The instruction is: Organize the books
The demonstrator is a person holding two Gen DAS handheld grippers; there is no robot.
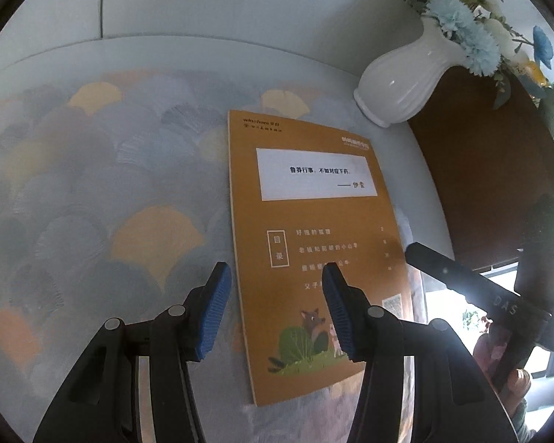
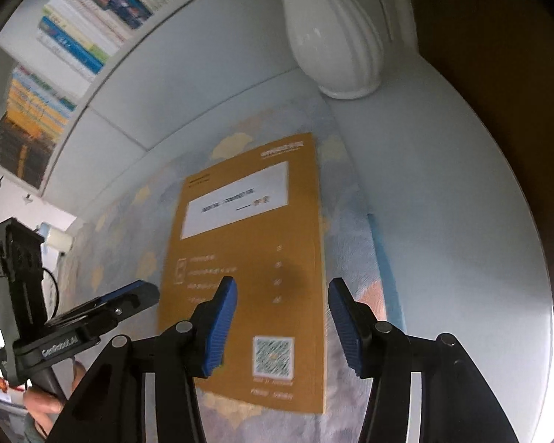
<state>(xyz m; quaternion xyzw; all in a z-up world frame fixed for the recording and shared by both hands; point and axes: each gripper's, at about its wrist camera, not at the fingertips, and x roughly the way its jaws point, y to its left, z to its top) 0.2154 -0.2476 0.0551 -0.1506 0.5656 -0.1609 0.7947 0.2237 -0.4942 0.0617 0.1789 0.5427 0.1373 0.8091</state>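
Observation:
An orange book (image 1: 314, 221) with a white text panel lies flat, cover up, on a patterned mat (image 1: 92, 184) on a white round table (image 1: 203, 55). My left gripper (image 1: 276, 273) hovers open over the book's left edge, one blue pad off the book and the other above its cover. In the right wrist view the same book (image 2: 255, 258) lies below my right gripper (image 2: 282, 284), which stands open across the book's right edge. Nothing is gripped by either. Each gripper shows in the other's view: the right one (image 1: 443, 269) and the left one (image 2: 129, 295).
A white ribbed vase (image 1: 402, 85) with blue and white flowers (image 1: 469, 29) stands on the table just beyond the book's far right corner, also in the right wrist view (image 2: 336, 37). Shelves of books (image 2: 74, 37) line the wall behind. The table edge (image 2: 528, 221) curves on the right.

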